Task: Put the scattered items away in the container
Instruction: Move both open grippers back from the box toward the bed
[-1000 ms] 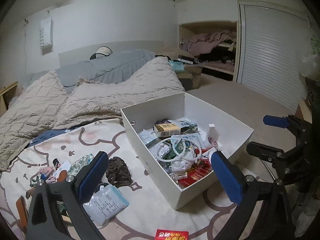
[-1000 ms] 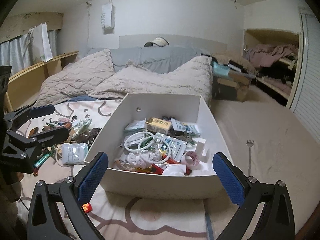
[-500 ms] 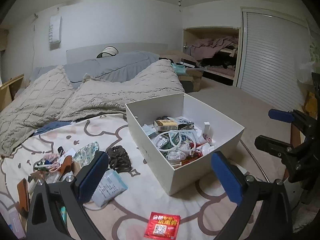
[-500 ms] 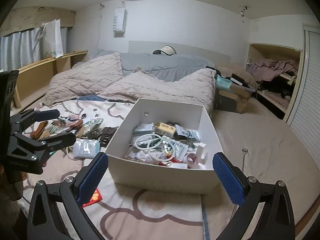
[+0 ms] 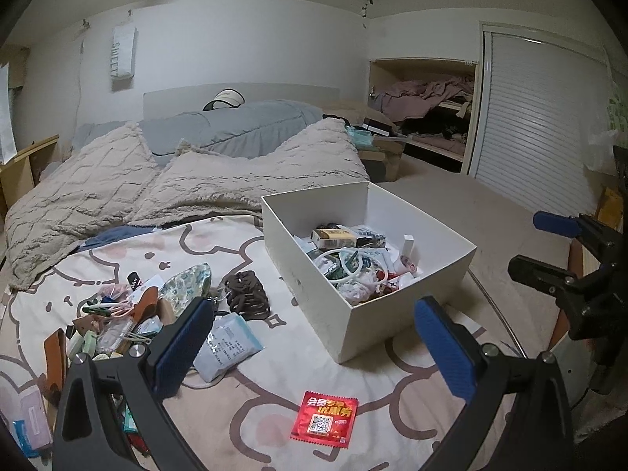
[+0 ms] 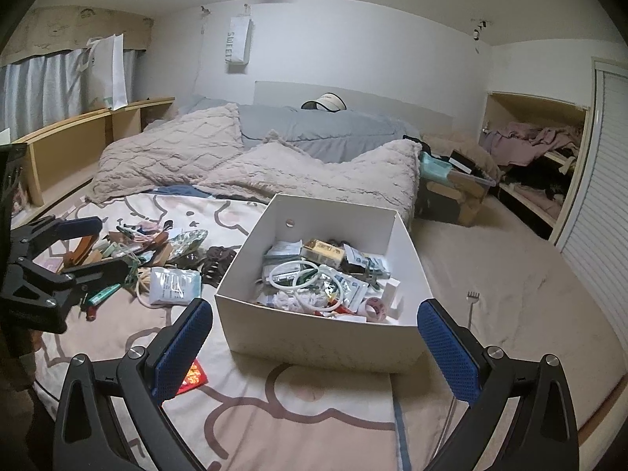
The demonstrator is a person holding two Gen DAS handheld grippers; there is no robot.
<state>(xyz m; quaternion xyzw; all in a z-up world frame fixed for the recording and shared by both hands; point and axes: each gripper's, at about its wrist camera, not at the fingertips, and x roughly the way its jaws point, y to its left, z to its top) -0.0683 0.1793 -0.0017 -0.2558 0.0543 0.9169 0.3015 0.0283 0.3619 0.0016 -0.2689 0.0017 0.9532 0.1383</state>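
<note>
White box (image 6: 314, 337) sits on the bed just ahead of my right tool (image 6: 314, 349), already part full. Both tools spread wide, nothing held; left tool (image 5: 314, 349) hangs above a red sachet (image 5: 325, 419), w/ the loose pile (image 5: 117, 314) fwd-left of it. I'd say I'm btwn picks. Next: drop left tool onto the sachet, pinch its flat edge.

A white hanging bag (image 6: 238, 45) on the wall reads "SWEET" — the red packet's (image 5: 325, 418) print stays unreadable.
</note>
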